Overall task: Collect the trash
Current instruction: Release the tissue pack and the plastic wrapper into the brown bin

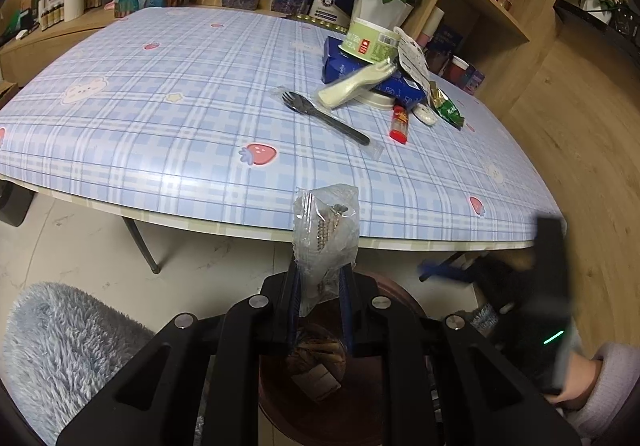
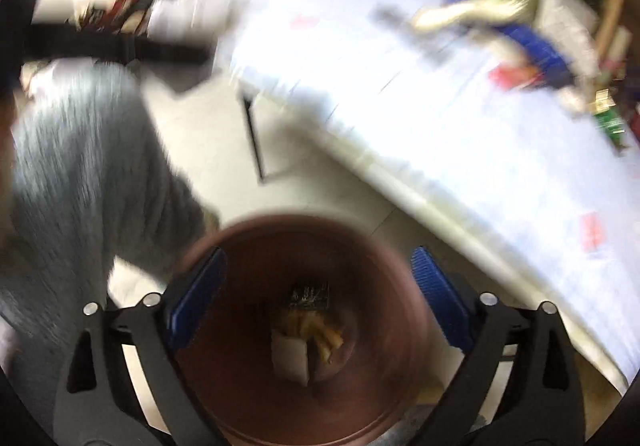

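We find the left gripper [image 1: 320, 286] with its jaws clenched on a clear plastic wrapper [image 1: 325, 234], held upright over the brown bin [image 1: 400, 288], whose rim its frame largely hides. The right gripper [image 2: 318, 300] stands with jaws spread wide and empty above the same bin [image 2: 304, 326], its scraps [image 2: 308, 342] blurred. On the table [image 1: 160, 105] a wrapped fork [image 1: 324, 117] and a trash pile [image 1: 380, 73] lie at the far right.

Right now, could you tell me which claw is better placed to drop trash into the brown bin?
The left claw: it grips a clear wrapper right above the brown bin. The right claw hangs open and empty.
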`<state>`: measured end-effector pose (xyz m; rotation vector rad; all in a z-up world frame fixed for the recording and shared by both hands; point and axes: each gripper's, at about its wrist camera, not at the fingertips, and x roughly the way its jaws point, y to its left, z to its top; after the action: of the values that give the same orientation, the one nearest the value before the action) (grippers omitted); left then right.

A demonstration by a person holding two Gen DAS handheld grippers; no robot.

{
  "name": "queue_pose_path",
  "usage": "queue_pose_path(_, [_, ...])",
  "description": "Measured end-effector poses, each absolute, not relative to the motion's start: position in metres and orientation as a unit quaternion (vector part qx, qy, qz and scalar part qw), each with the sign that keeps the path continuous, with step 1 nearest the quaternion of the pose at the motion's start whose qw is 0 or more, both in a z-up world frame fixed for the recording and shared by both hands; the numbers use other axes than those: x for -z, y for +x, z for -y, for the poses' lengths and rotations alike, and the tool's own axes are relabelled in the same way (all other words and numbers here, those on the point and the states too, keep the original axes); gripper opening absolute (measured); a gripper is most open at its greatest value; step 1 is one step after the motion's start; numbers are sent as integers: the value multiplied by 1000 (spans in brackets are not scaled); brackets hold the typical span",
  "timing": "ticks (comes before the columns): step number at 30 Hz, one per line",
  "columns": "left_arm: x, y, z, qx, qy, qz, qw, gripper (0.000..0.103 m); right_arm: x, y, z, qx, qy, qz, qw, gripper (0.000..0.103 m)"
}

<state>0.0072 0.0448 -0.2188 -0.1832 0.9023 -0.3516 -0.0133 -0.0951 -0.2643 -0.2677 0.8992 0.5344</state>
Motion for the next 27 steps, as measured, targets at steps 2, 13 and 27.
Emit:
queue_pose_path(2, [221,7,-41,179,-88,-438,876,17,246,-16,107,-231,-112,-398,881,97])
queue_pose_path(13, [238,6,4,247,-23,-476,844,18,173,-48,216,0,-40,-224,974,97])
queue_pose_path(27, [258,0,37,268,45,-507,818,24,196,-36,212,9,-34,-270,962,97])
